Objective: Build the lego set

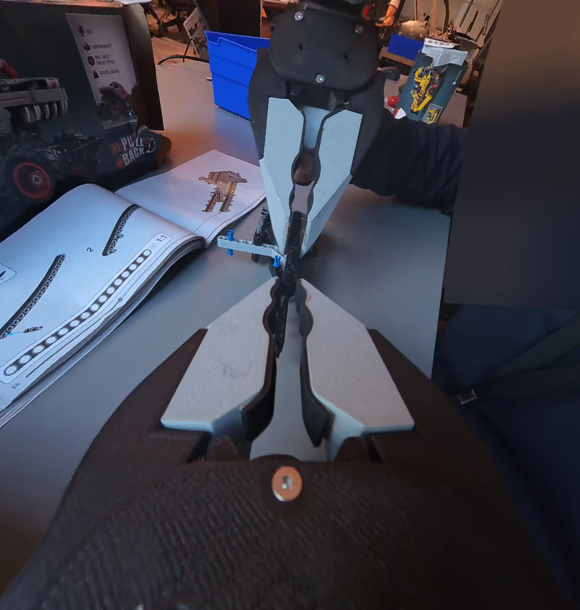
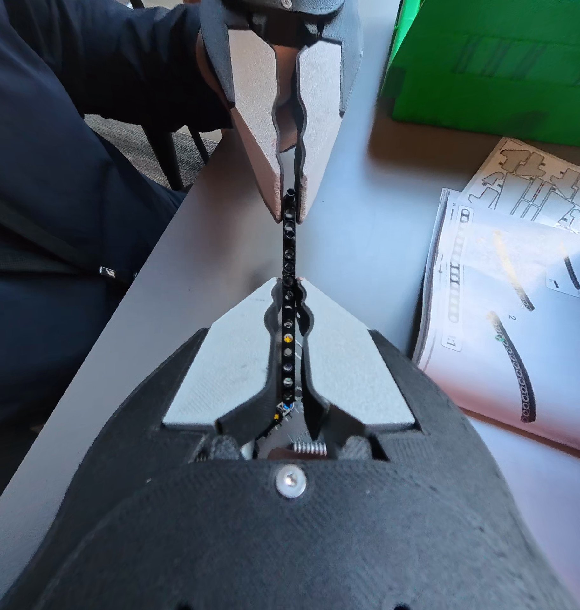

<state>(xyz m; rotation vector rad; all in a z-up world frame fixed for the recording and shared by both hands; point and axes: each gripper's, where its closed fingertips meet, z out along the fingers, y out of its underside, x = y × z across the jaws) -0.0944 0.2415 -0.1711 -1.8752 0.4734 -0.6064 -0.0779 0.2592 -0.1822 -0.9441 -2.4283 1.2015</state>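
A long black lego beam with a row of holes (image 1: 290, 264) is held in the air over the grey table (image 1: 364, 237), one gripper at each end. My left gripper (image 1: 287, 280) is shut on its near end. My right gripper (image 1: 293, 255) faces it, shut on the other end. In the right wrist view the beam (image 2: 289, 251) runs from deep between my right gripper's fingers (image 2: 289, 280) to the left gripper's tips (image 2: 290, 220). A light grey piece with blue pins (image 1: 245, 246) sticks out beside the right gripper; I cannot tell whether it is joined to the beam.
An open instruction booklet (image 1: 93, 280) lies on the left; it also shows in the right wrist view (image 2: 513, 297). Behind it stand a dark truck box (image 1: 50, 115), a blue bin (image 1: 232, 76) and a box with a yellow vehicle (image 1: 427, 89). A green box (image 2: 496, 66) stands nearby. A person's sleeve (image 1: 414, 165) rests on the table.
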